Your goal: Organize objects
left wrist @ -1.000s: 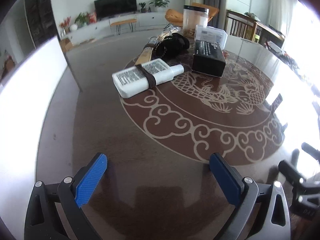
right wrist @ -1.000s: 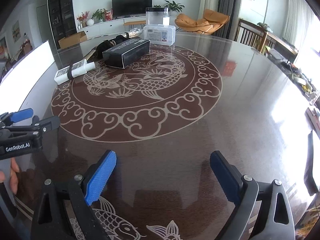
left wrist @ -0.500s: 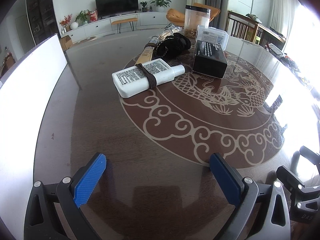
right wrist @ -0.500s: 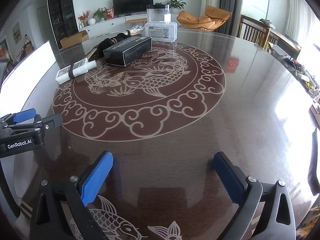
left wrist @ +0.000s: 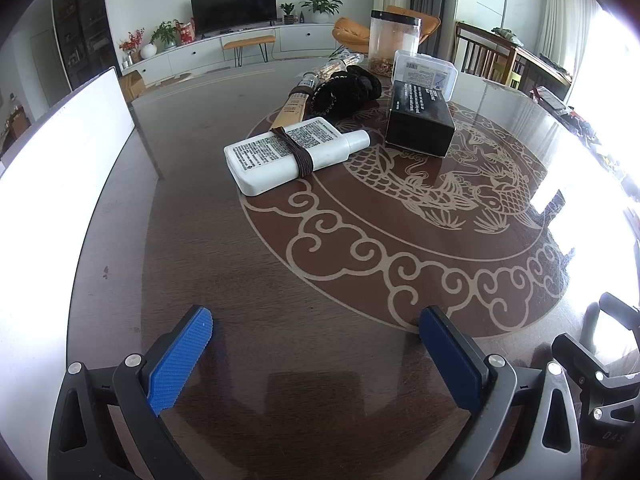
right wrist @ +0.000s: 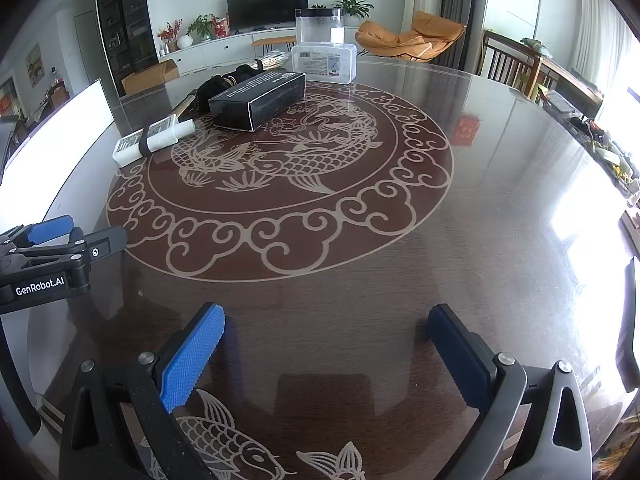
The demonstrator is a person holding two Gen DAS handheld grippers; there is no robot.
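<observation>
A white bottle (left wrist: pixel 288 154) with a brown band around it lies on the round table (left wrist: pixel 248 280), far ahead of my left gripper (left wrist: pixel 316 328). Behind it are a tan tube (left wrist: pixel 290 110), a black fluffy item (left wrist: pixel 346 90), a black box (left wrist: pixel 418 118), a clear lidded box (left wrist: pixel 426 74) and a tall clear jar (left wrist: pixel 394 46). My left gripper is open with nothing between its fingers. My right gripper (right wrist: pixel 326 324) is open wide over bare tabletop, with the bottle (right wrist: pixel 154 138) and black box (right wrist: pixel 260 98) far off at the upper left. Both grippers hang low near the table's front edge.
The table (right wrist: pixel 500 184) is glossy dark wood with a fish and cloud inlay. A white panel (left wrist: pixel 60 168) stands along its left side. Small clutter lies at the far right rim (right wrist: pixel 612 156). Chairs and a TV cabinet stand beyond the table.
The right gripper's jaws have spread slightly wider. A hand seen at the left edge of the right wrist view is out of sight now. The objects have not moved.
</observation>
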